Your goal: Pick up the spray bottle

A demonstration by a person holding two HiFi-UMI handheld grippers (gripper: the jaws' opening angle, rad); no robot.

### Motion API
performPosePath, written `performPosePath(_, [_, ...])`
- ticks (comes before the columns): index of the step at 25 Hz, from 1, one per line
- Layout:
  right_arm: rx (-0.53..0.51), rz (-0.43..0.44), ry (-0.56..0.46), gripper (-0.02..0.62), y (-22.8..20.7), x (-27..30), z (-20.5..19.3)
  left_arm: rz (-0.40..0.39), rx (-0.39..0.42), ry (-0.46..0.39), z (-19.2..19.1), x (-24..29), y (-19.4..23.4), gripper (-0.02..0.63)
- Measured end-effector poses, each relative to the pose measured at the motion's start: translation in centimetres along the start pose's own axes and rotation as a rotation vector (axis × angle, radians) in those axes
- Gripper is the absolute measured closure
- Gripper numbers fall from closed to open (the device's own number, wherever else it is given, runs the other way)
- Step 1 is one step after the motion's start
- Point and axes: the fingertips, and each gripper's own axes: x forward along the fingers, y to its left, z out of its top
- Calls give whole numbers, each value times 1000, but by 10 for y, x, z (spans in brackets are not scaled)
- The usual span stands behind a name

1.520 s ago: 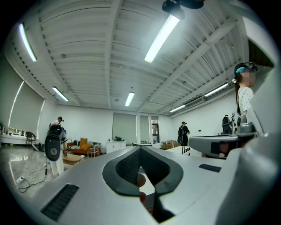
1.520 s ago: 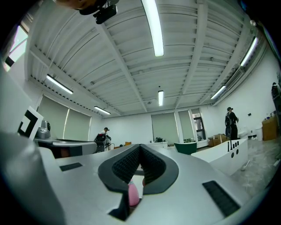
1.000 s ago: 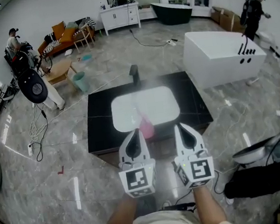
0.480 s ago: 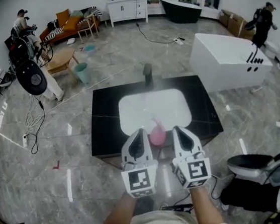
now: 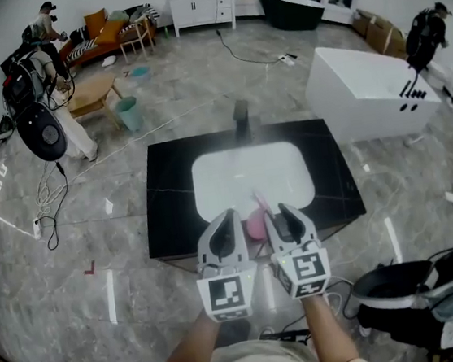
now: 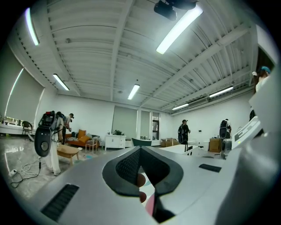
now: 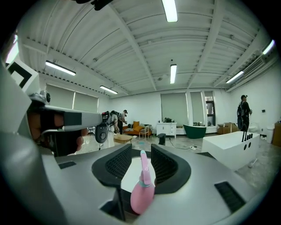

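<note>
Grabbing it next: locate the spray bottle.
Head view, centre: the spray bottle stands on the black counter, between the white basin and the counter's near edge.

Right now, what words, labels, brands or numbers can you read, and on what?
None readable anywhere.
The pink spray bottle: no label shows.
The left cube and right cube: black-and-white square marker patterns, no letters.
Background things: too small to tell.

Bright, even light falls from long ceiling tubes point(image 7: 170, 9); the glossy floor point(image 5: 97, 257) returns pale streaks of glare; shadows are faint; all 3 views bulge at the edges; both gripper views have dark corners and soft, blurred near parts.
</note>
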Motion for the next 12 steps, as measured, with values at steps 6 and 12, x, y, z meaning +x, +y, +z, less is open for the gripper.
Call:
performPosePath(6, [3,20,92,377,3,24,-33,0,-7,9,-5,4,11,604])
performPosePath(12, [14,6,169,370,-1,45,-64,3,-14,21,-10,8,20,604])
